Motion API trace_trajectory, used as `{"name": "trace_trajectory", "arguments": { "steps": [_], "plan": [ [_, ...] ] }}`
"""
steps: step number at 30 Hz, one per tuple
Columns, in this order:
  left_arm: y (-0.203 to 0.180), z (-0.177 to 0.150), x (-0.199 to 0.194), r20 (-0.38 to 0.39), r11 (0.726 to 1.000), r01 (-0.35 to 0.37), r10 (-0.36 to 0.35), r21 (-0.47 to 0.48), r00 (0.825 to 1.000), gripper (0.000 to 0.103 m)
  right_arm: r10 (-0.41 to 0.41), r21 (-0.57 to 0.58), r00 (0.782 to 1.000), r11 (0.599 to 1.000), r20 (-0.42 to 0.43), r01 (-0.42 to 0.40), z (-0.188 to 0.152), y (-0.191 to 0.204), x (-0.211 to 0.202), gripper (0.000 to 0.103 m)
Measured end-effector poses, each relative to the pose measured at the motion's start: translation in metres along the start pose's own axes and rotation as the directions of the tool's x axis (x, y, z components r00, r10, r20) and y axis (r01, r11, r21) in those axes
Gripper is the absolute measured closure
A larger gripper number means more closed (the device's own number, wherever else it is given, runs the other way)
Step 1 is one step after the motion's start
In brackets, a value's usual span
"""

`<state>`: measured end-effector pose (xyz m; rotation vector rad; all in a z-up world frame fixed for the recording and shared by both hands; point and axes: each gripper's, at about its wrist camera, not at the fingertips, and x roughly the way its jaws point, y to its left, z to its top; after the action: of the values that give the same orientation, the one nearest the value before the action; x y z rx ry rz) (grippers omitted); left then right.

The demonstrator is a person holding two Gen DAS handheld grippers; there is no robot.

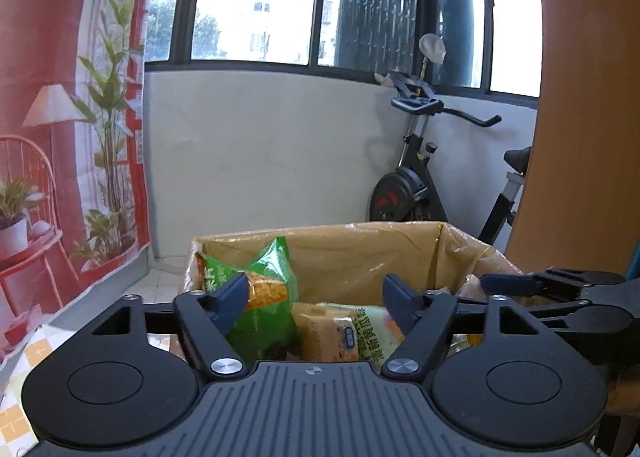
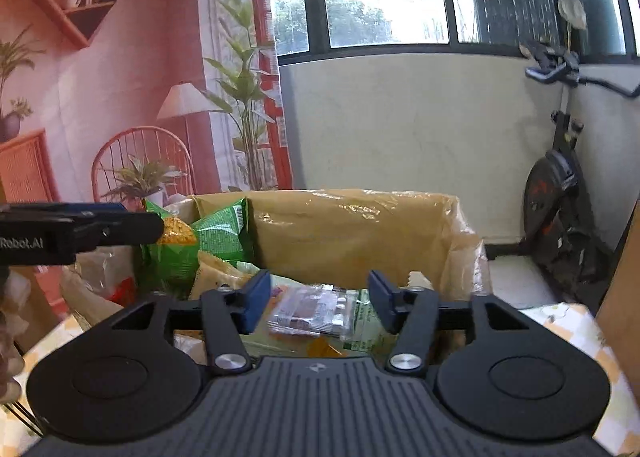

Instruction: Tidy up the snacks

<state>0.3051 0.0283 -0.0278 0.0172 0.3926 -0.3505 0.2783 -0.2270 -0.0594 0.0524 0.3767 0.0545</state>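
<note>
Counting grippers: two, left gripper (image 1: 312, 301) and right gripper (image 2: 314, 303), both spread, gripping nothing.
Snacks: two green bags (image 1: 272, 277), a yellow packet (image 1: 326, 331), a clear sachet (image 2: 316, 311), below and beyond the fingers inside the lined box (image 2: 352, 233).
Writing: "Robot.AI" on the left gripper's side.
Far: one exercise bike (image 1: 416, 185).

The desk (image 2: 576, 331) wears a yellow-and-white checked cloth, seen at the near left and near right corners; on it stands a cardboard box (image 2: 352, 233) lined with clear plastic, open at the top; beyond the desk, a pale tiled floor (image 1: 156, 285) carries an exercise bike (image 1: 416, 193) at the far right.
</note>
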Motion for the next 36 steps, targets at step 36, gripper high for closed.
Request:
{"name": "trace_trajectory", "arguments": {
  "steps": [36],
  "plan": [
    [-0.028, -0.014, -0.179, 0.125, 0.986, -0.159, 0.165, -0.054, 0.978, 0.005, -0.070, 0.042, 0.993, 0.997, 0.097, 0.066, -0.017, 0.085, -0.163, 0.000]
  ]
}}
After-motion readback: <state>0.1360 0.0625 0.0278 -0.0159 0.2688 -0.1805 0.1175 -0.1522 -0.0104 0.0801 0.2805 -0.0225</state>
